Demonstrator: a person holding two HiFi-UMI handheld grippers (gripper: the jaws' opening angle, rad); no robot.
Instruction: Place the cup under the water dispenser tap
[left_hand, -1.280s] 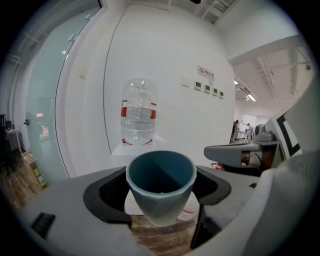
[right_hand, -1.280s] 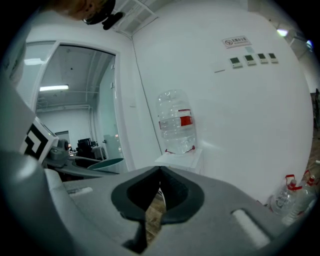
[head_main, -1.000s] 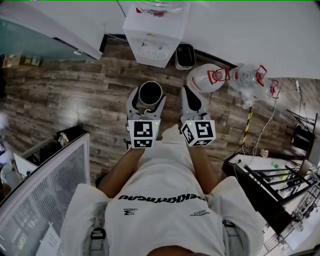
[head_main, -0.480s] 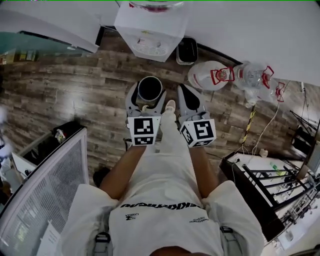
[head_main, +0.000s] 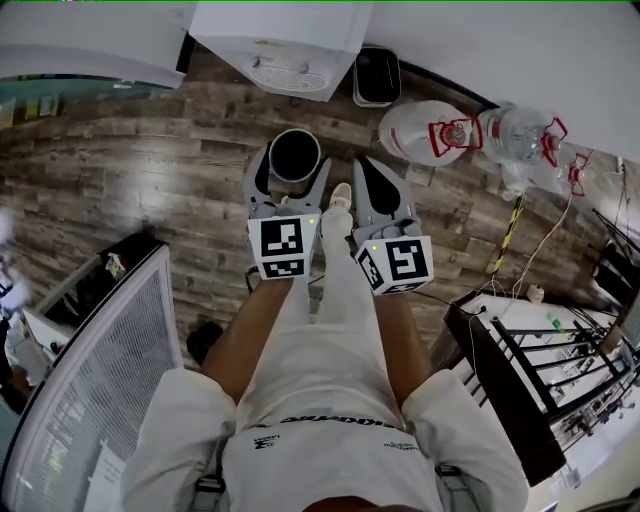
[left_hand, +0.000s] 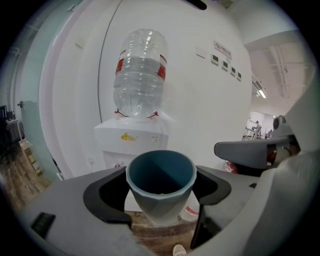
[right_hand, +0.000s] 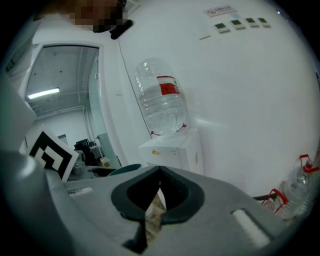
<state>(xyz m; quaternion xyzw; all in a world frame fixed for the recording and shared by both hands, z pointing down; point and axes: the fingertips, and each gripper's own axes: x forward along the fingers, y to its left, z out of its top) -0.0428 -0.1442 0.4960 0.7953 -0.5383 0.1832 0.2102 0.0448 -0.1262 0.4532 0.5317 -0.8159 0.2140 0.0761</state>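
Observation:
A blue-grey cup (left_hand: 160, 186) stands upright between the jaws of my left gripper (head_main: 292, 170), which is shut on it; from above the cup (head_main: 294, 155) shows as a dark round opening. The white water dispenser (head_main: 283, 40) stands against the wall ahead, with a clear bottle (left_hand: 139, 74) upside down on top of the dispenser (left_hand: 131, 146). Its taps are not visible. My right gripper (head_main: 372, 190) hangs beside the left one, shut with nothing in it; in the right gripper view its jaws meet at the tips (right_hand: 159, 171) and the dispenser (right_hand: 172, 151) is ahead.
A black bin (head_main: 375, 77) sits right of the dispenser. Spare water bottles (head_main: 425, 132) lie on the wooden floor at the right, another (head_main: 525, 140) beyond. A metal rack (head_main: 535, 385) stands at right, a mesh panel (head_main: 85, 385) at left. The person's shoe (head_main: 338, 196) shows between the grippers.
The person has stepped forward: both grippers and the cup are closer to the dispenser, which has slid toward the top of the head view. The grip on the cup is unchanged.

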